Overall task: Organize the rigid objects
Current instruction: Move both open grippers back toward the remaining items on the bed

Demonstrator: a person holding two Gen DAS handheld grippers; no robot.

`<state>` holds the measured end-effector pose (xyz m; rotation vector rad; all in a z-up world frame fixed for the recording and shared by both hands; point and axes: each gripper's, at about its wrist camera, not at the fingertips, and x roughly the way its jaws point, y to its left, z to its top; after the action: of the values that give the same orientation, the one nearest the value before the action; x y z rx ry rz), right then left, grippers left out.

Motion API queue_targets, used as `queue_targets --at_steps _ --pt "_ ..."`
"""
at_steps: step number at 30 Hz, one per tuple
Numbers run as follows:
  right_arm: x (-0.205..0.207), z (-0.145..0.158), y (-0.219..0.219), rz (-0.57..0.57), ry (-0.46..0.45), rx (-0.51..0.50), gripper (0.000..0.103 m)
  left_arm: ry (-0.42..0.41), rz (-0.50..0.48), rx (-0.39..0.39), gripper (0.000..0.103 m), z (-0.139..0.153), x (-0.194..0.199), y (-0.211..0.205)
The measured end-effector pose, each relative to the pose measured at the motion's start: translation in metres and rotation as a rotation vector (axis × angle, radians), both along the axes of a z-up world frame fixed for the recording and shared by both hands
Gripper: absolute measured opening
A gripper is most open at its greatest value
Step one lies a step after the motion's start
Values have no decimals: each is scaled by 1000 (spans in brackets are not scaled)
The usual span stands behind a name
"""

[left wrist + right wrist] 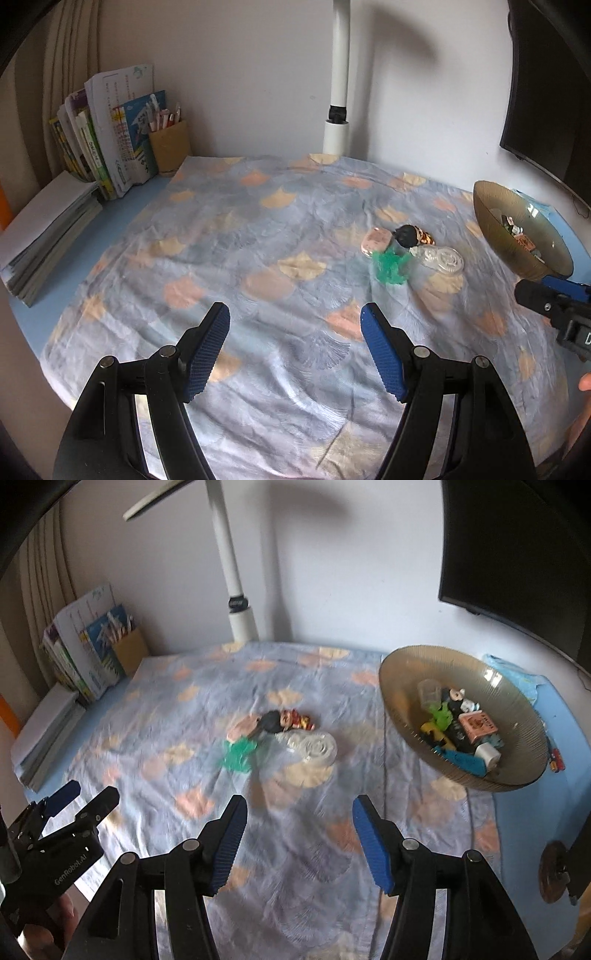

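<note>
left gripper point(295, 314): released, empty | right gripper point(299, 808): released, empty | ahead: blurred figurine point(286, 720), clear lid point(317, 747) | right: bowl point(406, 716), contents jumbled

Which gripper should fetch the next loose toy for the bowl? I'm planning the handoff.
Probably the right gripper: it is open and empty, the figurine lies just ahead of it, and the bowl is on its side. The left gripper sits farther over.

Left gripper point(295, 317) open and empty above patterned cloth point(229, 236); figurine point(412, 236), green toy point(389, 267), clear lid point(445, 260) clustered near glass bowl point(491, 218).
</note>
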<state>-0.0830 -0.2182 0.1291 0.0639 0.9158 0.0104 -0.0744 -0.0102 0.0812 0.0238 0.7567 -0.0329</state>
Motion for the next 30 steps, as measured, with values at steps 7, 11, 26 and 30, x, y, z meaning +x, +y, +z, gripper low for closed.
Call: queue_targets --at_steps 7,11,26,30 --pt "4 -12 -3 -20 32 -5 58 28 -25 3 72 -7 5 -10" --pt "8 -21 -10 -43 59 8 58 33 -31 7 72 -9 6 -14" --pt "10 -59 -13 -87 115 22 59 69 -54 16 72 -22 12 -25" --pt "9 -85 -22 -137 130 84 59 91 -63 17 72 -33 14 -30"
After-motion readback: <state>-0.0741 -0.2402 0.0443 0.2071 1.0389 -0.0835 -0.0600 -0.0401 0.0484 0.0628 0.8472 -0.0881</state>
